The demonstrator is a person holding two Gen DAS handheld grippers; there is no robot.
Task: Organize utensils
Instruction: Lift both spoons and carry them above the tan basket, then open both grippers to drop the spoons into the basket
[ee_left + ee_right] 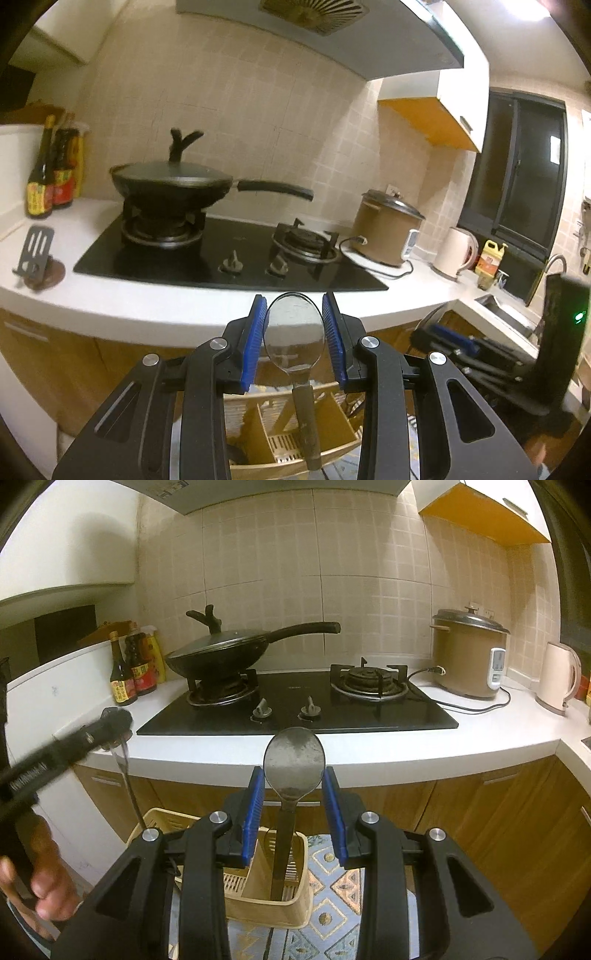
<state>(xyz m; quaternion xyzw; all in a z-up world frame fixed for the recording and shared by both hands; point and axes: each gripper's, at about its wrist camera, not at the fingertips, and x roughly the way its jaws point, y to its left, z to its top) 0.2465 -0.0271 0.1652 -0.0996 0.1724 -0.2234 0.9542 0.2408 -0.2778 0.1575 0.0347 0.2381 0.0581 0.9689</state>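
Two spoons, one per gripper. Left gripper (294, 341) clamps a shiny metal spoon (294, 334), bowl up, handle straight down w/ its tip in a beige slotted plastic caddy (334, 424). Right gripper (294, 814) clamps a dull grey metal spoon (293, 766), also vertical, over the caddy (297, 897).

Black wok (218, 657), brown rice cooker (467, 657), beige tiled wall (332, 572), blue-padded tool (295, 332), white counter (369, 753), diamond-patterned rug (332, 886)
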